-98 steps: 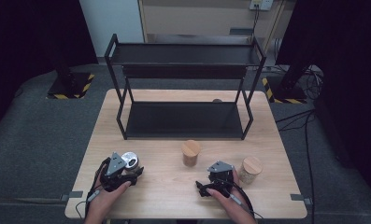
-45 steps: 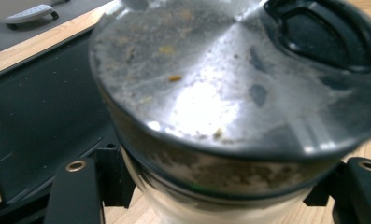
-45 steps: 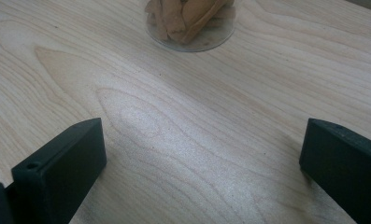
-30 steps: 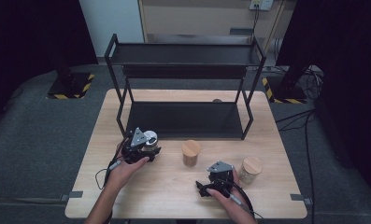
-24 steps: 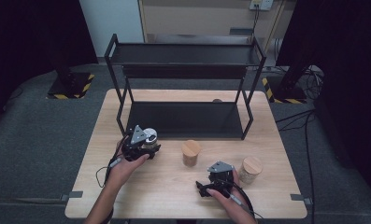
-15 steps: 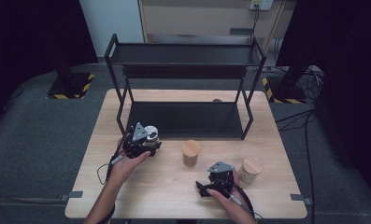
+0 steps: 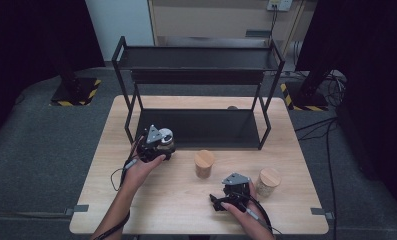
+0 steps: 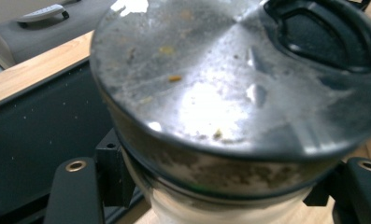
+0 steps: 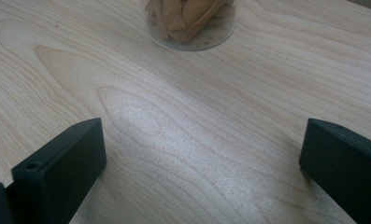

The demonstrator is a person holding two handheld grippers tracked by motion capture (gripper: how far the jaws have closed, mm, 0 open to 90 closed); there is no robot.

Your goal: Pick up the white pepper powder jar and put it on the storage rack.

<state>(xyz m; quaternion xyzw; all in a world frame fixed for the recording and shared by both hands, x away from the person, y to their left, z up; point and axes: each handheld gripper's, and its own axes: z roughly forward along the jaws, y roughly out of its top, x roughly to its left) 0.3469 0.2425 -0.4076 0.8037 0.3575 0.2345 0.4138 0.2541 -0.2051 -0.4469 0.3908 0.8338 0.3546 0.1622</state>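
Note:
My left gripper is shut on a glass jar with a steel lid and a black flip cap. It holds the jar at the front left corner of the black two-tier rack, just over the lower shelf's front edge. My right gripper rests low over the wooden table near its front edge, its jaws wide open with nothing between them. It points at a wooden-lidded jar whose glass base with brown contents stands ahead of it.
A second wooden-lidded jar stands just right of my right gripper. The rack takes up the back half of the table. Bare wood lies between my two hands and along the front left.
My left gripper has carried the steel-lidded jar from the table's front left up and away towards the rack's lower shelf. The right gripper has stayed where it was.

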